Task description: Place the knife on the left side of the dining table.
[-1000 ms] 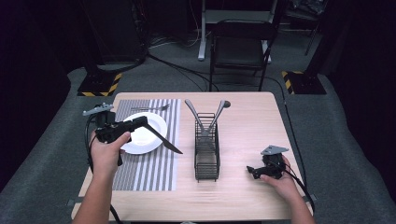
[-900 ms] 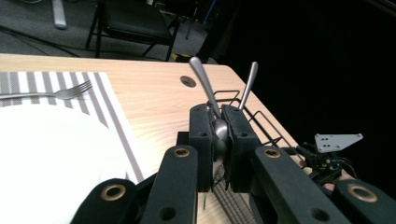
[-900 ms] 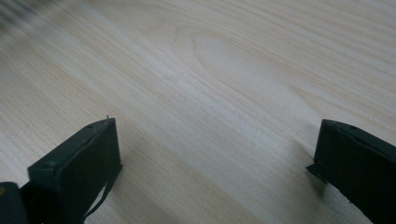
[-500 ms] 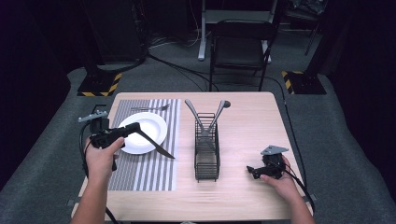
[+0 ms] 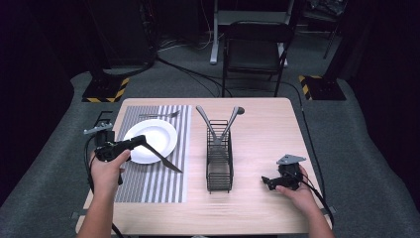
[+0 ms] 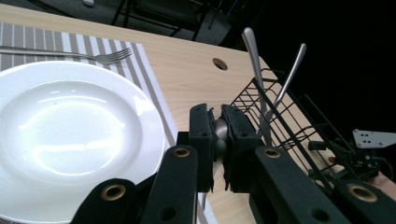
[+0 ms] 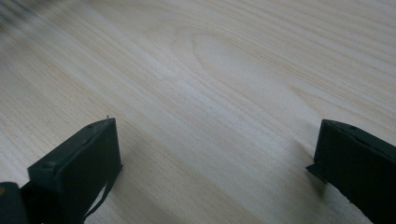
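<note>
1. Your left gripper point(image 5: 140, 142) has dropped and slid toward you since the earlier frame; the knife point(image 5: 163, 158) now sits lower over the placemat point(image 5: 153, 183).
2. Left jaws pinch the knife handle point(image 6: 218, 135). Its long axis runs diagonally and the tip points down-right, toward the wire caddy point(image 5: 219, 163), just right of the plate point(image 5: 151, 139).
3. Blade cut off in the left gripper view, hidden below the jaws.
4. Your right gripper point(image 5: 271, 182) rests on the table point(image 7: 233, 70), unmoved, jaws spread wide with nothing between them.

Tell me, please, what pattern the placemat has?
Grey and white stripes on the placemat, clearest in the high view.
</note>
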